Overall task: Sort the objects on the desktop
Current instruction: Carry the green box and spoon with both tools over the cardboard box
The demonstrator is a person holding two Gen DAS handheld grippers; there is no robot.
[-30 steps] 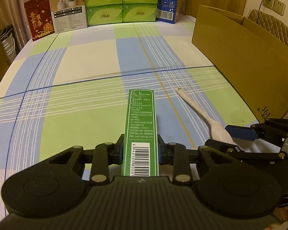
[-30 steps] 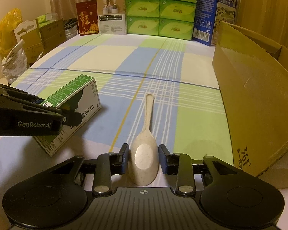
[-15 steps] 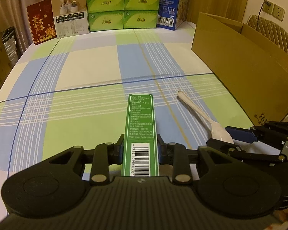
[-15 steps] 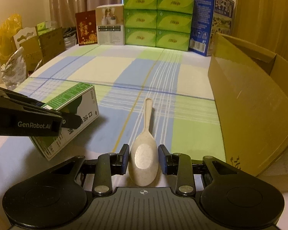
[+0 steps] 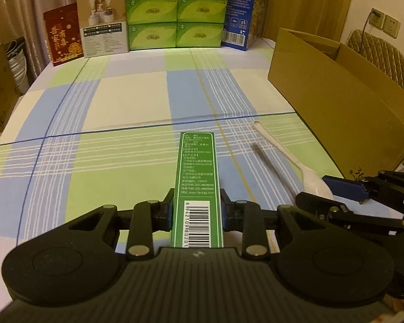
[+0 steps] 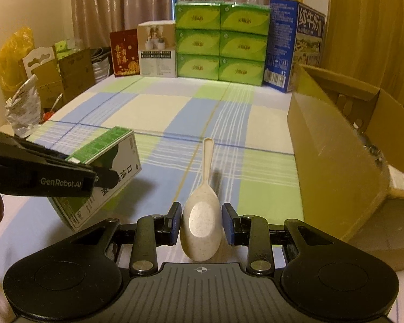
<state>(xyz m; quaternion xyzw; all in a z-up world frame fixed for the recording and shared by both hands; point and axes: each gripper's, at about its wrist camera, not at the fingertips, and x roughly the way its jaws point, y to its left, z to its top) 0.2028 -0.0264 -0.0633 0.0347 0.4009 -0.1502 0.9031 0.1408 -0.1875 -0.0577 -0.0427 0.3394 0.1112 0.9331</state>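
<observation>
One red box, one white box, six green tissue boxes and one blue carton line the far edge of the checked tablecloth. Left gripper: jaws clamped narrow on one green box, raised off the cloth at its far end. Right gripper: jaws part-closed, gripping the bowl of one beige spoon, handle pointing away. One open cardboard box stands at right.

- Narrow cardboard carton: green, white print, black-and-white barcode.
- Plastic rice spoon: speckled beige.
- Checked cloth on surface: blue, green, cream, white-striped.
- Open corrugated box: brown.
</observation>
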